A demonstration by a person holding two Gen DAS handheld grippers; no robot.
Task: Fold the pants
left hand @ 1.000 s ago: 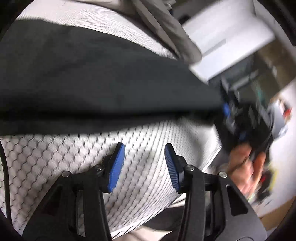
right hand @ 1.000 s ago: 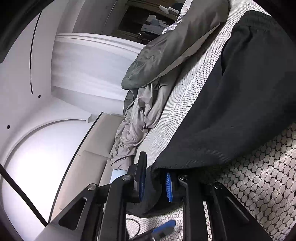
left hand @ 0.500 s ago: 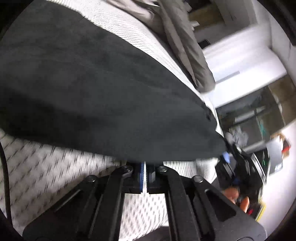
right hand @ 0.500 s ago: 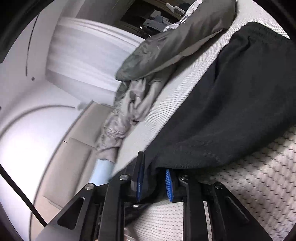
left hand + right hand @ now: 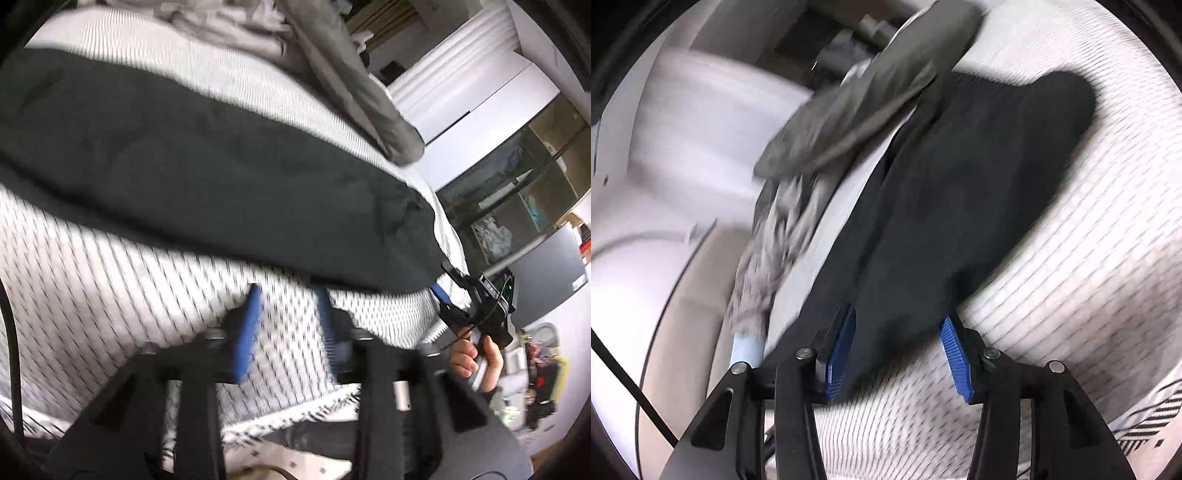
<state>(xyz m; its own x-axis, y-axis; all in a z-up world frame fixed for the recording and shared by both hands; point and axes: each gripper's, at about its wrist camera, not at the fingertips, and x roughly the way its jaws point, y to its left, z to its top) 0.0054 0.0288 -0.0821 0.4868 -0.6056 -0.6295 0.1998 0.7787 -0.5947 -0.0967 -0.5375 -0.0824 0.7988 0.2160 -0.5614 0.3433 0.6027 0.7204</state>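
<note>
The dark pants (image 5: 207,173) lie flat across the white hex-patterned bed (image 5: 110,295), as a long band in the left wrist view. My left gripper (image 5: 288,295) is open, its blue pads just short of the pants' near edge, holding nothing. In the right wrist view the pants (image 5: 960,206) stretch away from me, with one layer folded over another. My right gripper (image 5: 897,332) is open, its blue pads either side of the pants' near end, not clamped. The right gripper also shows in the left wrist view (image 5: 443,291) at the pants' far end.
A grey pillow (image 5: 864,99) and crumpled grey bedding (image 5: 772,251) lie along the far side of the bed (image 5: 1089,295). White wardrobe panels (image 5: 461,81) and a glass-fronted shelf (image 5: 517,192) stand beyond. The bed's front edge (image 5: 295,410) is just below my left gripper.
Both grippers have let go: the left was shut on the pants' edge half a second ago, the right was clamped on the end. Both now stand open, and the pants lie folded on the bed.
</note>
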